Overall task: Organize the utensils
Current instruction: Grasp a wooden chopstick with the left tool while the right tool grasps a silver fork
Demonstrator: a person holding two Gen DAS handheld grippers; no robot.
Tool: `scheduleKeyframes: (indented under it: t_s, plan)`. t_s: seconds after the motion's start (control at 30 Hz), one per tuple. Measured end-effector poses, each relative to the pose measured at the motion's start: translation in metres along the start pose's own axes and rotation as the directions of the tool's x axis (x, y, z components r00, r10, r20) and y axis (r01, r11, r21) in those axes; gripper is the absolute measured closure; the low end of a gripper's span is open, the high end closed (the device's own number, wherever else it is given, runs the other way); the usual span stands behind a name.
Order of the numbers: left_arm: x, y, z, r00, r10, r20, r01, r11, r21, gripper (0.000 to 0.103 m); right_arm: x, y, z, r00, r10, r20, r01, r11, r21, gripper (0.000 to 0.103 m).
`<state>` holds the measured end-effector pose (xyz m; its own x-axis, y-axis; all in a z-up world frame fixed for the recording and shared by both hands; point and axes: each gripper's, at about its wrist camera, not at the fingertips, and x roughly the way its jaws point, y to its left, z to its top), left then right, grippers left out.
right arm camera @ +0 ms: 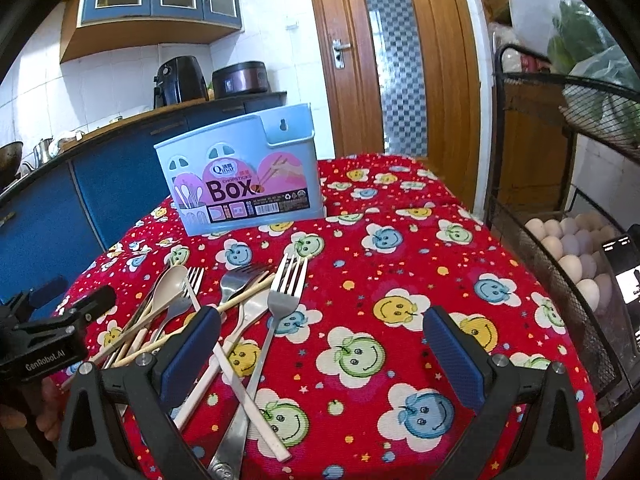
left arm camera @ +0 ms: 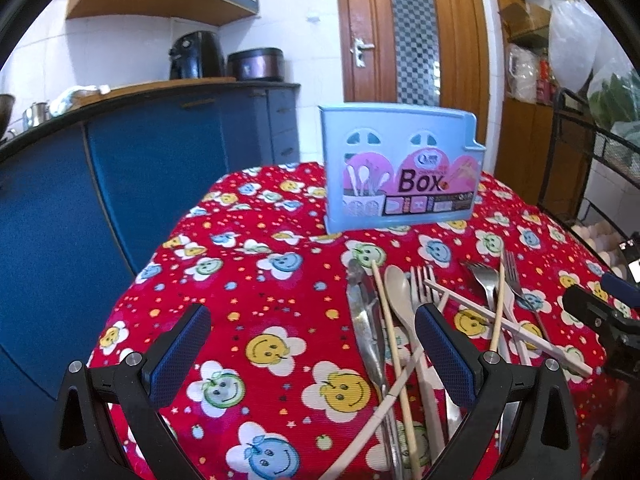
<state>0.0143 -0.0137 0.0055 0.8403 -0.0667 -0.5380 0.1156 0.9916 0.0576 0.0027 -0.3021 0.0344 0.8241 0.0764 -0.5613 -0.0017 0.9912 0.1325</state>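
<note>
A light blue utensil box (left arm camera: 402, 166) (right arm camera: 240, 176) with a pink "Box" label stands upright at the far side of the table. A loose pile of utensils lies near the front: a beige spoon (left arm camera: 398, 290) (right arm camera: 170, 284), metal forks (left arm camera: 490, 280) (right arm camera: 286, 292), wooden chopsticks (left arm camera: 390, 332) (right arm camera: 240, 300), white chopsticks (left arm camera: 508, 324) (right arm camera: 236, 376) and metal tongs (left arm camera: 366, 320). My left gripper (left arm camera: 312, 340) is open, left of the pile, its right finger over the handles. My right gripper (right arm camera: 324, 348) is open, empty, right of the pile.
The table wears a red cloth (left arm camera: 260, 300) (right arm camera: 400, 260) with smiley flowers. Blue cabinets (left arm camera: 140, 168) stand to the left, a wooden door (left arm camera: 412, 36) behind. A black wire rack holding eggs (right arm camera: 568, 248) stands at the table's right edge.
</note>
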Motion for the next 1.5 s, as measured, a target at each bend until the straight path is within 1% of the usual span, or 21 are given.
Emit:
scheduleKeyframes:
  t_s: [0.07, 0.17, 0.33, 0.43, 0.5, 0.6, 0.73, 0.8, 0.83, 0.87, 0.9, 0.93, 0.97, 1.03, 1.07, 1.13, 1.17, 1.23, 1.33, 1.5]
  plan:
    - [0.004, -0.003, 0.002, 1.000, -0.006, -0.024, 0.006, 1.000, 0.014, 0.002, 0.001, -0.001, 0.003, 1.000, 0.003, -0.022, -0.003, 1.000, -0.002, 0.000]
    - [0.012, -0.009, 0.007, 0.997, -0.034, -0.072, 0.037, 0.998, 0.042, 0.002, 0.002, 0.001, 0.008, 0.999, 0.003, -0.048, -0.004, 1.000, -0.018, 0.000]
    - [0.016, -0.017, 0.011, 0.992, -0.069, -0.108, 0.078, 0.993, 0.085, 0.002, 0.006, -0.003, 0.019, 0.996, 0.013, -0.089, -0.016, 0.999, -0.031, 0.000]
    - [0.020, -0.023, 0.014, 0.986, -0.086, -0.139, 0.102, 0.989, 0.111, 0.011, 0.008, -0.005, 0.023, 0.995, 0.012, -0.099, -0.016, 0.999, -0.039, 0.000]
    - [0.023, -0.025, 0.014, 0.981, -0.099, -0.167, 0.120, 0.985, 0.121, 0.020, 0.009, -0.005, 0.024, 0.994, 0.013, -0.108, -0.018, 0.999, -0.048, 0.000]
    - [0.028, -0.030, 0.016, 0.968, -0.135, -0.213, 0.166, 0.977, 0.134, 0.030, 0.010, -0.006, 0.023, 0.993, 0.016, -0.118, -0.022, 0.998, -0.052, 0.000]
    - [0.033, -0.036, 0.019, 0.953, -0.174, -0.249, 0.216, 0.965, 0.149, 0.038, 0.011, -0.009, 0.025, 0.992, 0.022, -0.125, -0.028, 0.998, -0.049, 0.000]
    - [0.035, -0.040, 0.020, 0.949, -0.175, -0.261, 0.223, 0.960, 0.167, 0.046, 0.012, -0.010, 0.025, 0.991, 0.027, -0.128, -0.033, 0.998, -0.045, 0.000]
    - [0.036, -0.044, 0.022, 0.947, -0.174, -0.271, 0.227, 0.957, 0.178, 0.049, 0.012, -0.011, 0.025, 0.991, 0.030, -0.131, -0.036, 0.998, -0.044, 0.001]
    - [0.038, -0.046, 0.022, 0.942, -0.181, -0.281, 0.239, 0.953, 0.186, 0.055, 0.013, -0.011, 0.025, 0.991, 0.033, -0.133, -0.039, 0.998, -0.043, 0.001]
    - [0.039, -0.048, 0.023, 0.938, -0.189, -0.291, 0.251, 0.949, 0.192, 0.060, 0.013, -0.012, 0.025, 0.990, 0.037, -0.137, -0.043, 0.998, -0.041, 0.003]
    - [0.040, -0.052, 0.023, 0.931, -0.198, -0.306, 0.266, 0.943, 0.199, 0.062, 0.014, -0.012, 0.024, 0.989, 0.039, -0.141, -0.045, 0.998, -0.039, 0.004]
    - [0.041, -0.053, 0.023, 0.928, -0.202, -0.313, 0.273, 0.940, 0.203, 0.067, 0.015, -0.012, 0.024, 0.988, 0.043, -0.149, -0.050, 0.998, -0.038, 0.005]
    - [0.044, -0.059, 0.022, 0.918, -0.211, -0.336, 0.293, 0.932, 0.215, 0.069, 0.018, -0.012, 0.023, 0.985, 0.051, -0.162, -0.058, 0.998, -0.037, 0.007]
    - [0.046, -0.060, 0.021, 0.917, -0.210, -0.340, 0.294, 0.931, 0.217, 0.070, 0.019, -0.011, 0.023, 0.984, 0.055, -0.169, -0.063, 0.997, -0.038, 0.008]
    - [0.049, -0.063, 0.021, 0.911, -0.218, -0.351, 0.305, 0.927, 0.217, 0.082, 0.021, -0.011, 0.022, 0.982, 0.060, -0.177, -0.068, 0.997, -0.041, 0.014]
    - [0.050, -0.063, 0.022, 0.910, -0.224, -0.348, 0.308, 0.928, 0.209, 0.088, 0.021, -0.011, 0.022, 0.982, 0.061, -0.181, -0.070, 0.997, -0.044, 0.015]
    - [0.049, -0.062, 0.024, 0.911, -0.235, -0.339, 0.314, 0.929, 0.198, 0.094, 0.022, -0.010, 0.022, 0.980, 0.066, -0.187, -0.076, 0.996, -0.044, 0.019]
    - [0.045, -0.056, 0.030, 0.920, -0.243, -0.308, 0.308, 0.933, 0.184, 0.095, 0.025, -0.010, 0.024, 0.976, 0.076, -0.203, -0.086, 0.996, -0.038, 0.026]
    - [0.036, -0.043, 0.042, 0.934, -0.254, -0.249, 0.296, 0.944, 0.148, 0.097, 0.032, -0.007, 0.025, 0.964, 0.108, -0.244, -0.115, 0.993, -0.014, 0.033]
